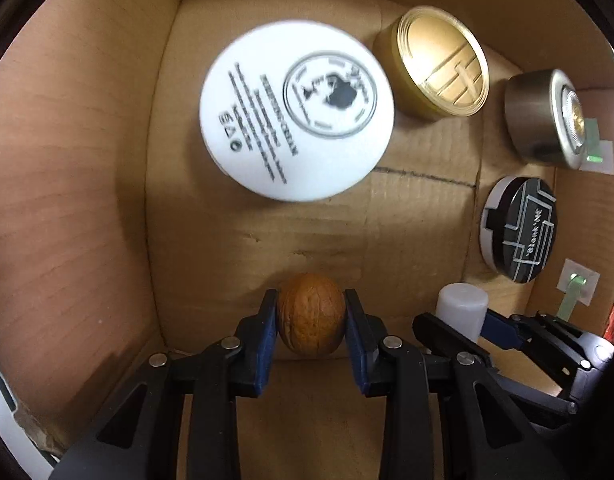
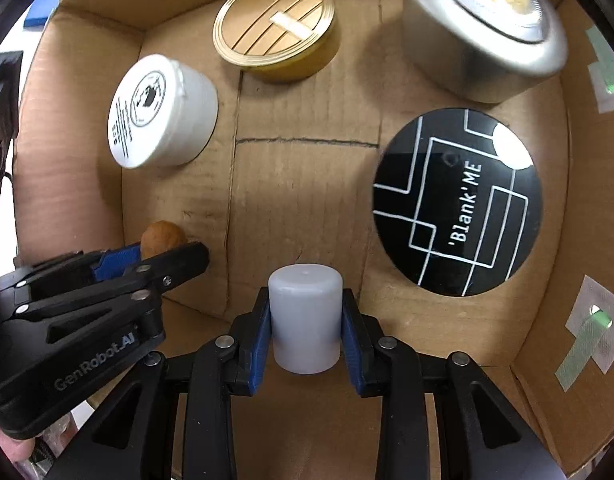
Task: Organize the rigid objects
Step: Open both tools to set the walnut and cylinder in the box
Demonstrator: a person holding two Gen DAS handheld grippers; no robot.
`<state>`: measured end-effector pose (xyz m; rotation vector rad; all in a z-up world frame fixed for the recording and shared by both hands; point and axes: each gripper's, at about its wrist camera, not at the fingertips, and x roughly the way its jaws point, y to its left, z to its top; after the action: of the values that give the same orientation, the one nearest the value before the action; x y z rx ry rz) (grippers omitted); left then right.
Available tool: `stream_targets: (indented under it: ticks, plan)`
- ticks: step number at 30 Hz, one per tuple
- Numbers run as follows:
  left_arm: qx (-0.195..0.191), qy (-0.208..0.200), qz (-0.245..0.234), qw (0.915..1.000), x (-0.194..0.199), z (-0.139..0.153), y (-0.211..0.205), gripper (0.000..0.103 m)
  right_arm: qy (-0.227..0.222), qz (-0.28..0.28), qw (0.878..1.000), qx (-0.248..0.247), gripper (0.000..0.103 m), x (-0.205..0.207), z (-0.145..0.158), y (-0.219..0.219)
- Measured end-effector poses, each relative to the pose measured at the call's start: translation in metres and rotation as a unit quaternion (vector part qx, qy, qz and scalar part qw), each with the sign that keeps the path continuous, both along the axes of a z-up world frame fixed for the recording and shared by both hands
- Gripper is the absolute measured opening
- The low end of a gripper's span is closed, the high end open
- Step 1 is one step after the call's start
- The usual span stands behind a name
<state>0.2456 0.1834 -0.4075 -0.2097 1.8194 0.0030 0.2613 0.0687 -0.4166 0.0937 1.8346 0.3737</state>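
Down inside the cardboard box [image 2: 543, 392]: left tongs [image 1: 311, 316] pinching a walnut [image 1: 311, 314] near the left wall, right tongs [image 2: 306, 322] pinching a white plastic cap [image 2: 305, 316] mid-floor. Sitting further back: white cream jar [image 2: 163, 112], gold tin [image 2: 275, 32], silver tin [image 2: 483, 28], black 'Blank'ME compact [image 2: 459, 204] at right

Walnut [image 1: 311, 314]: brown. Cap [image 2: 306, 322]: plain white. Jar [image 1: 297, 110]: white, black print. Tin [image 2: 277, 38]: gold, ridged lines. Tin [image 2: 483, 28]: silver, gold centre. Compact [image 2: 459, 204]: black, white line pattern. Box [image 2: 307, 184]: tan cardboard.
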Motion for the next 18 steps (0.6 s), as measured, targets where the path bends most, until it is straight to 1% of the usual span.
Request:
stream_targets:
  ticks: [3, 4, 5, 7, 8, 9, 11, 14, 18]
  plan:
    - [0.0, 0.006, 0.003, 1.0, -0.002, 0.001, 0.002, 0.034, 0.009, 0.008, 1.0, -0.005, 0.036, 0.004, -0.01, 0.011]
    - [-0.002, 0.008, 0.005, 1.0, -0.001, 0.001, 0.004, 0.034, 0.009, 0.01, 1.0, -0.007, 0.039, -0.004, -0.007, 0.012]
    - [-0.005, 0.009, 0.008, 0.9999, -0.003, 0.003, 0.002, 0.035, 0.01, 0.012, 1.0, -0.009, 0.046, -0.004, -0.007, 0.013]
    - [-0.004, 0.009, 0.012, 0.9999, -0.005, 0.008, 0.007, 0.04, 0.007, 0.01, 1.0, -0.007, 0.05, -0.004, -0.003, 0.012]
    - [0.0, 0.007, 0.011, 0.9999, -0.005, 0.011, 0.007, 0.044, 0.005, 0.012, 1.0, -0.009, 0.052, -0.004, -0.001, 0.013]
    - [0.005, 0.001, 0.009, 0.9999, -0.007, 0.015, 0.007, 0.047, 0.001, 0.015, 1.0, -0.013, 0.052, -0.004, 0.003, 0.012]
    - [0.01, -0.007, 0.007, 0.9999, -0.008, 0.025, 0.006, 0.05, -0.008, 0.018, 1.0, -0.02, 0.054, -0.004, 0.01, 0.011]
    - [0.014, -0.023, 0.007, 0.9996, -0.013, 0.043, 0.003, 0.051, -0.023, 0.019, 0.999, -0.028, 0.061, -0.003, 0.024, 0.007]
    - [0.022, -0.055, 0.007, 0.9982, -0.02, 0.073, -0.004, 0.051, -0.049, 0.017, 0.998, -0.044, 0.063, -0.002, 0.046, -0.002]
